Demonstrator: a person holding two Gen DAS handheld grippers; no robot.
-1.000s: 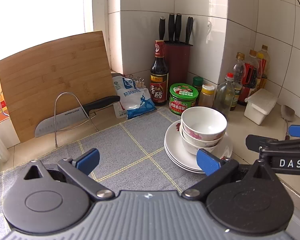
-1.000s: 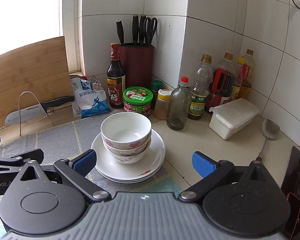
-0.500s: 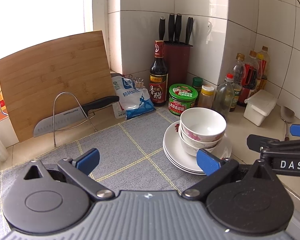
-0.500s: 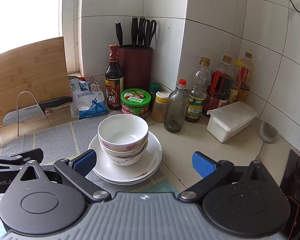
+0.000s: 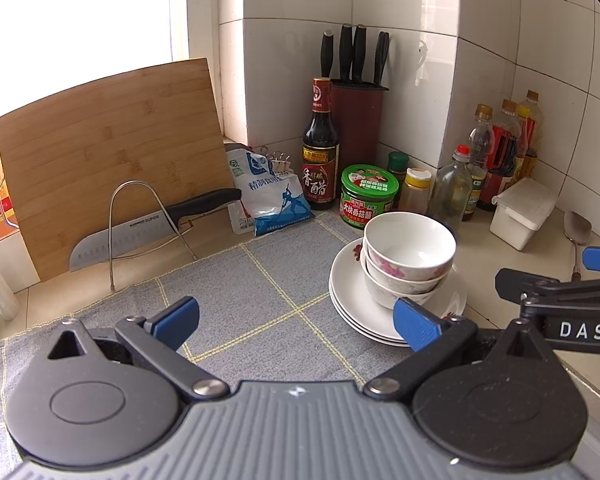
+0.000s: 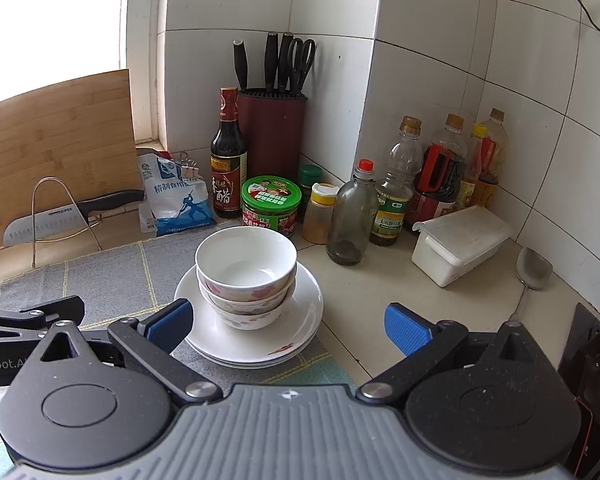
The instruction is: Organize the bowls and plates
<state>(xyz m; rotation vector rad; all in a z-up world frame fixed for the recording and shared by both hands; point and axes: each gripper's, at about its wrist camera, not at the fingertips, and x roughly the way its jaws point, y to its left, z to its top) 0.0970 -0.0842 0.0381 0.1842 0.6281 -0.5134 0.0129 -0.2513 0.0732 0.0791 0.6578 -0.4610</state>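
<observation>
Three white bowls with pink flowers (image 5: 408, 256) are nested on a stack of white plates (image 5: 350, 300), at the right edge of a grey mat (image 5: 260, 280). The same bowls (image 6: 246, 272) and plates (image 6: 300, 320) sit centre-left in the right wrist view. My left gripper (image 5: 296, 322) is open and empty over the mat, its right pad just in front of the plates. My right gripper (image 6: 288, 326) is open and empty, just in front of the plate stack. Each gripper shows at the edge of the other's view.
At the back stand a bamboo cutting board (image 5: 108, 160), a knife on a wire rack (image 5: 148, 224), a salt bag (image 5: 268, 196), a vinegar bottle (image 5: 320, 152), a knife block (image 5: 356, 136), a green-lidded jar (image 5: 368, 196), several bottles (image 6: 432, 184), a white lidded box (image 6: 460, 244) and a metal spoon (image 6: 532, 276).
Both grippers have drifted slightly; the bowls and plates sit a little lower and left in each view. Both stay open and empty.
</observation>
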